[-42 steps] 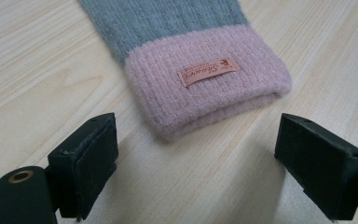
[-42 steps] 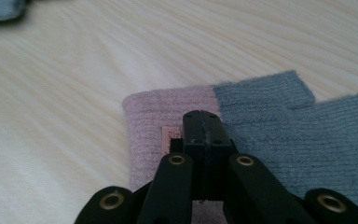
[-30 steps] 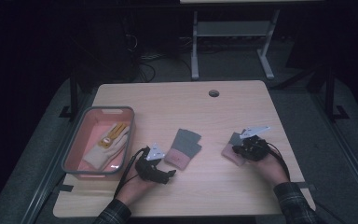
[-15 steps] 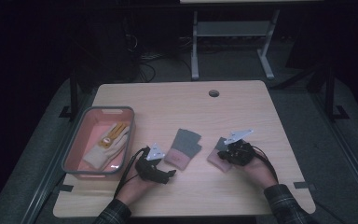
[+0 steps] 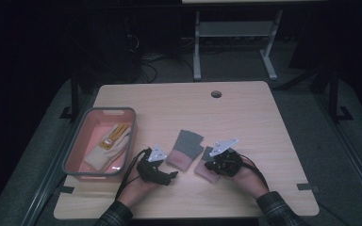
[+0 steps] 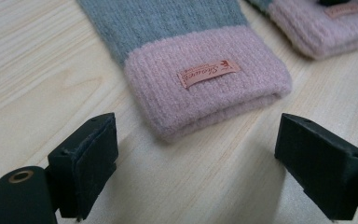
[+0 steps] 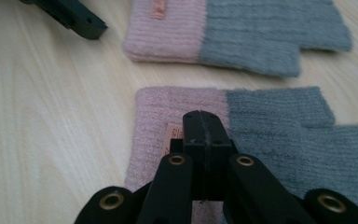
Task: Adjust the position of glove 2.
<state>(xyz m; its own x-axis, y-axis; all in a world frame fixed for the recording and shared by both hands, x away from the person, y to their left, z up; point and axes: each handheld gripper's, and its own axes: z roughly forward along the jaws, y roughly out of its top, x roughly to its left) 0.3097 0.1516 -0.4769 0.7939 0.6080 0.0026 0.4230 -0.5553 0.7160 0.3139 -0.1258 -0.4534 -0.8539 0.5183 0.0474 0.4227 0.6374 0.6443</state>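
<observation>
Fingers (image 7: 204, 135) closed atop glove (image 7: 279, 140)

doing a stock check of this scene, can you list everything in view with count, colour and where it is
knitted gloves: 2, grey with pink cuffs, flat side by side at the table's front middle; left glove, right glove under the right gripper
label: 1 on each cuff, orange-brown; left glove's label
bin: 1, pink with grey rim, left side of the table
work gloves: cream and yellow, in the bin; count unclear
table: 1, light wood, with a dark round hole near its far edge
metal frame: 1, grey, on the floor beyond the table
left gripper: black, jaws open, before the left glove's cuff
right gripper: black, jaws shut, over the right glove's cuff
sleeves: 2, plaid, front edge
</observation>
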